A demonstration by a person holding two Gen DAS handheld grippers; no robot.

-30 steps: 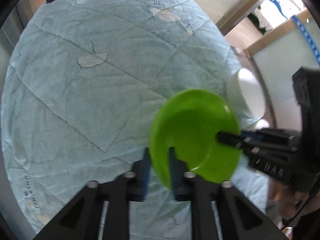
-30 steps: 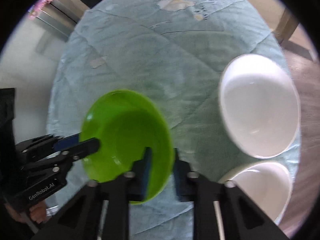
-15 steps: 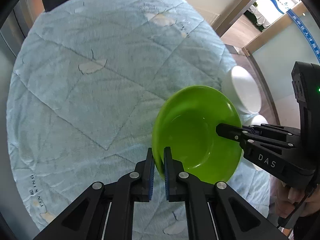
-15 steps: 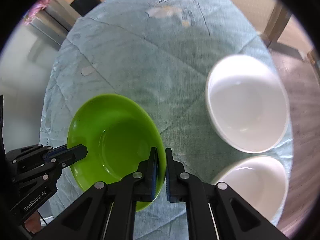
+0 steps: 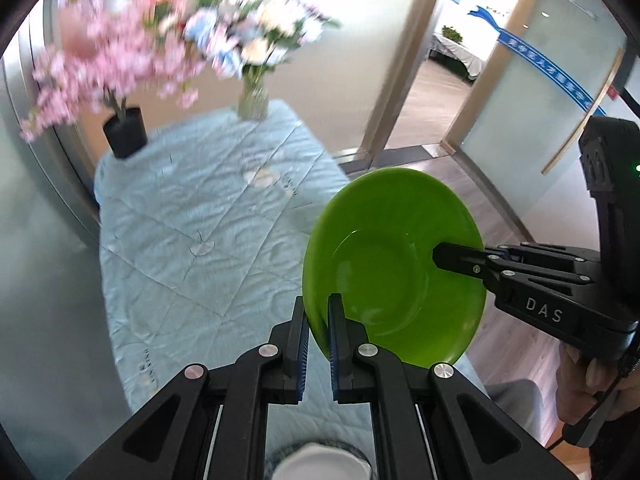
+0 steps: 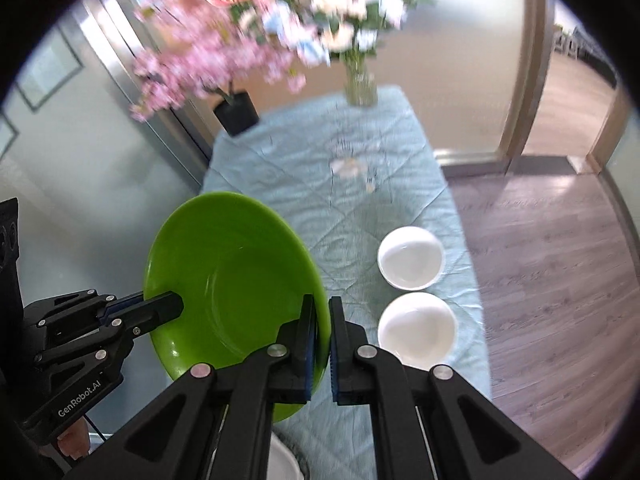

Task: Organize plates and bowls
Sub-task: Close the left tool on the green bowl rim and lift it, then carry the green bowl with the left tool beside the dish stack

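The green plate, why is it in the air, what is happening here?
A person is holding the green plate with two hand-held grippers, one on each side. The left gripper is shut on one rim and the right gripper is shut on the opposite rim, so the plate hangs above the table. Two white bowls sit on the light blue cloth near the table's right edge, and another white dish shows below the grippers. Where the plate goes next cannot be told.

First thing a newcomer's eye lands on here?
The bright green plate, held in the air above the blue-clothed table with the left gripper and right gripper each clamped on opposite rims. Next, two white bowls at the table's right edge, and blurred pink flowers at the far end.
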